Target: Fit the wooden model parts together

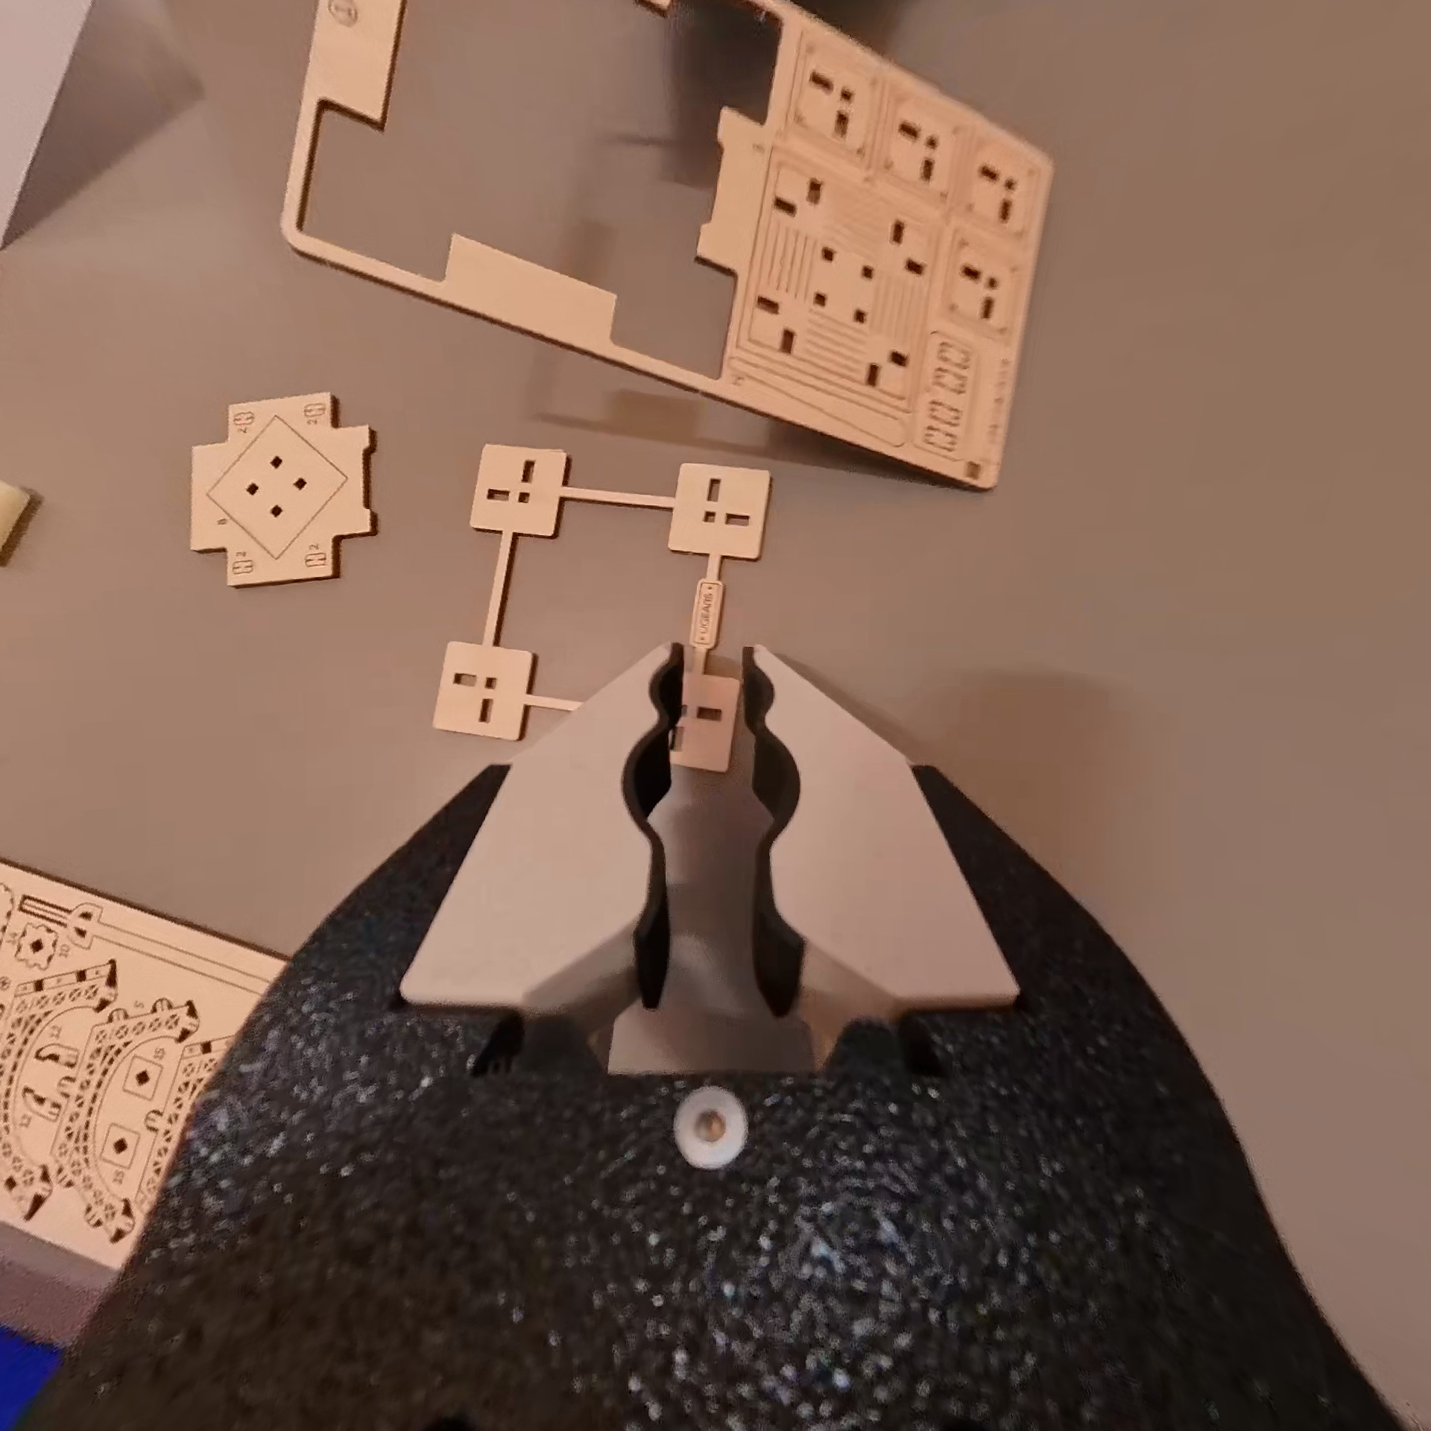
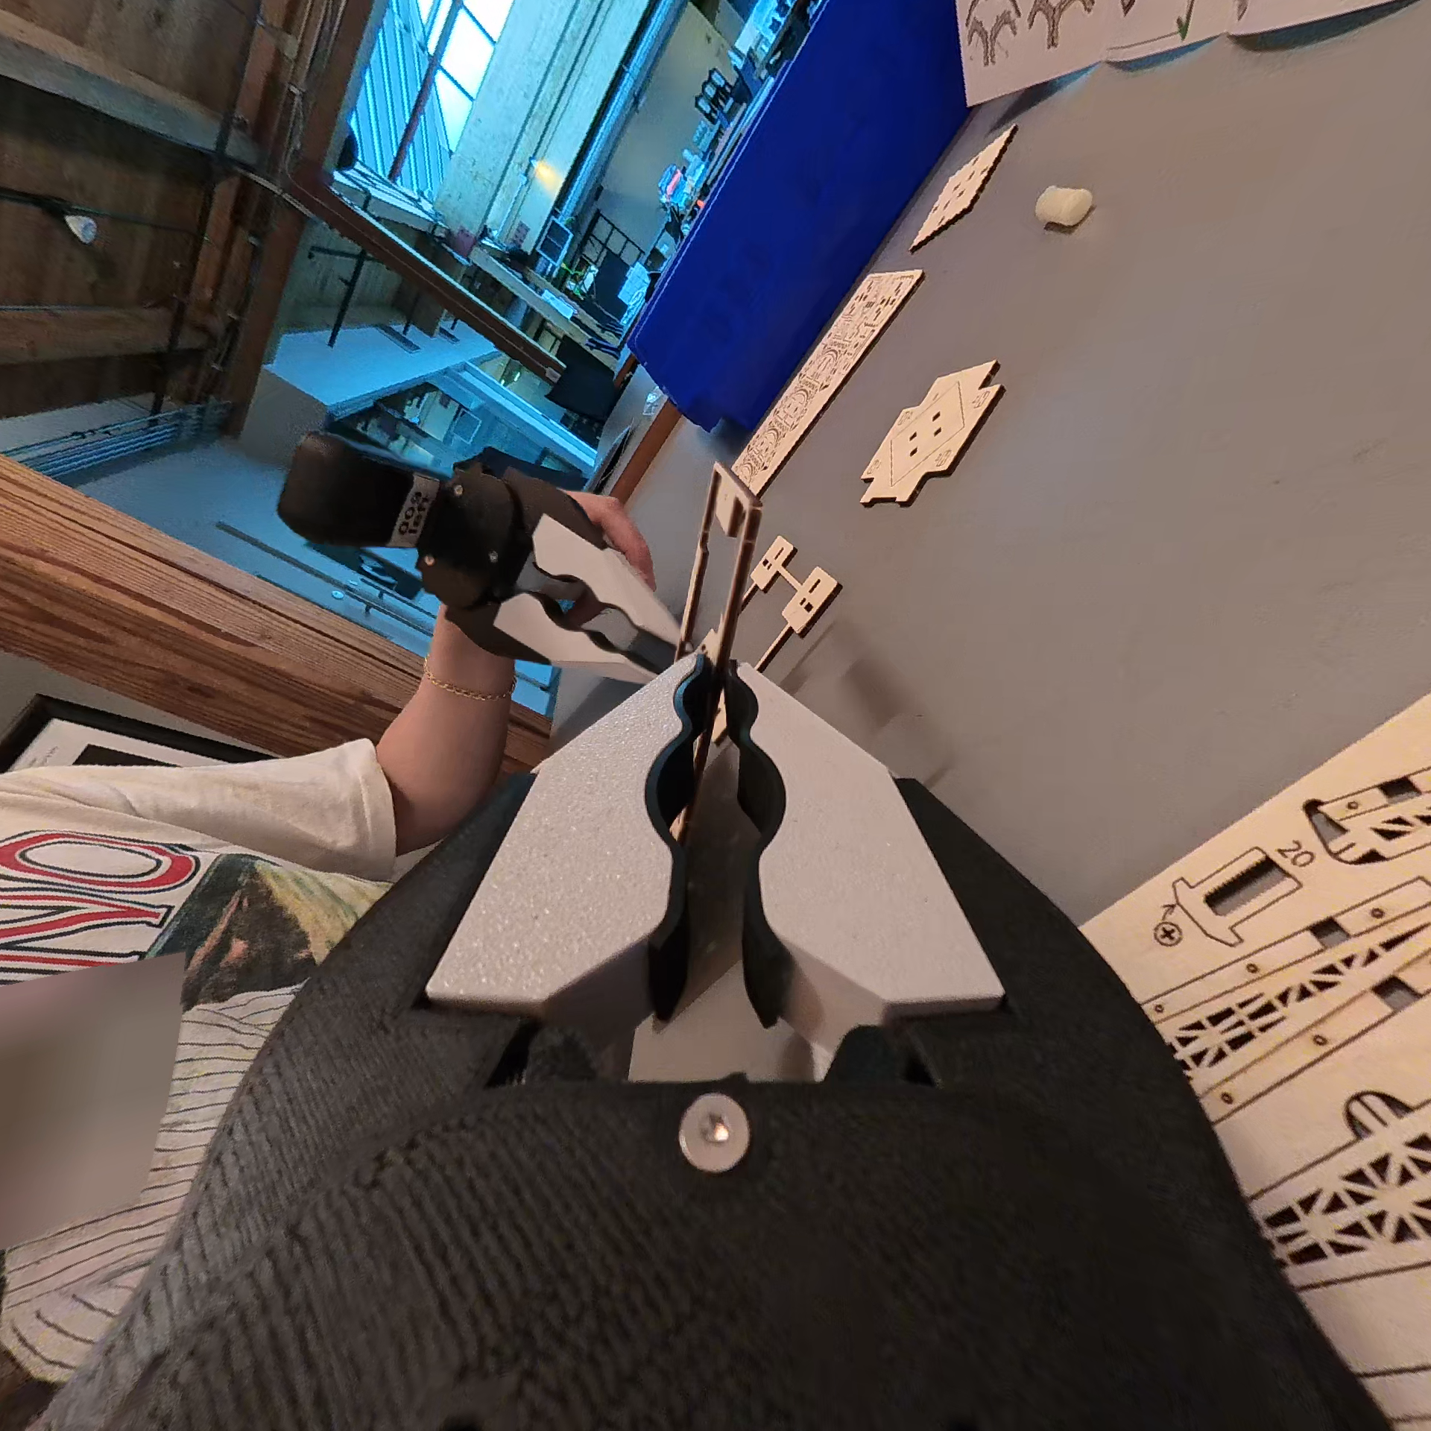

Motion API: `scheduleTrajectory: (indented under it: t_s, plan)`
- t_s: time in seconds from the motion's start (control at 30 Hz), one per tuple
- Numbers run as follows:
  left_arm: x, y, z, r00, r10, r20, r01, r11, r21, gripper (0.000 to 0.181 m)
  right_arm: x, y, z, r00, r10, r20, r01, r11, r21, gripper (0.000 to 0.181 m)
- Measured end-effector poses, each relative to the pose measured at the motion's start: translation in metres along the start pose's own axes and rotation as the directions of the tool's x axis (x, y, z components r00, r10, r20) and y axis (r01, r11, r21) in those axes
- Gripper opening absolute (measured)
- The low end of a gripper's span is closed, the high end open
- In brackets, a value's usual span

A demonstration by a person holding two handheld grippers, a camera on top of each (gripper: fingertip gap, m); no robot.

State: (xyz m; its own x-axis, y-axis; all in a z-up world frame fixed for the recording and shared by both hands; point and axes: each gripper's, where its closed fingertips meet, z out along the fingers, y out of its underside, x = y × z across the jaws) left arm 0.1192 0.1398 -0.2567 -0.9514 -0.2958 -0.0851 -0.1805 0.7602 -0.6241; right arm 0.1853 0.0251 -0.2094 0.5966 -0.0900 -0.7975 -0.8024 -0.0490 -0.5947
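A wooden frame of four square pads (image 1: 511,495) joined by thin bars lies on the grey table (image 1: 1161,697). My left gripper (image 1: 706,658) points down at it, with one corner pad (image 1: 708,720) between its narrowed fingertips. It shows in the right wrist view as well (image 2: 662,646), beside that frame (image 2: 809,604). My right gripper (image 2: 716,677) is shut on a large thin wooden part sheet (image 2: 732,542), which shows edge-on and held up off the table. In the left wrist view the sheet (image 1: 852,271) hangs above its shadow.
A cross-shaped wooden plate (image 1: 283,492) (image 2: 929,434) lies left of the frame. Uncut part sheets lie at the lower left (image 1: 93,1045) and by my right gripper (image 2: 1316,1045). There is a small cream cylinder (image 2: 1065,205), a blue bin (image 2: 790,232) and a person's arm (image 2: 434,743). My right fingertips sit around 15 cm from my left ones.
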Motion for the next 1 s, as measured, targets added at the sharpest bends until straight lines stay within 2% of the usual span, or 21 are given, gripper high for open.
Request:
scheduleTrajectory:
  t_s: [0.07,0.23,0.47,1.0]
  plan:
    - [-0.002,0.003,0.009,1.0,-0.007,0.014,0.007,1.0,-0.019,0.009,0.0,0.001,0.001,1.0,-0.006,-0.004,0.006,1.0,-0.006,0.002]
    - [0.0,-0.002,0.017,0.998,-0.034,-0.045,0.034,0.999,0.02,0.004,0.0,0.001,0.001,1.0,-0.004,-0.003,0.004,1.0,-0.006,0.001]
    - [0.002,-0.007,0.02,0.987,0.021,-0.159,-0.013,0.998,0.055,0.004,0.0,0.001,0.001,1.0,-0.001,0.0,0.001,1.0,-0.006,0.001]
    - [0.004,-0.008,0.021,0.987,0.047,-0.152,-0.029,0.993,0.117,0.005,0.003,0.001,0.001,1.0,-0.003,-0.023,0.002,1.0,-0.001,0.001]
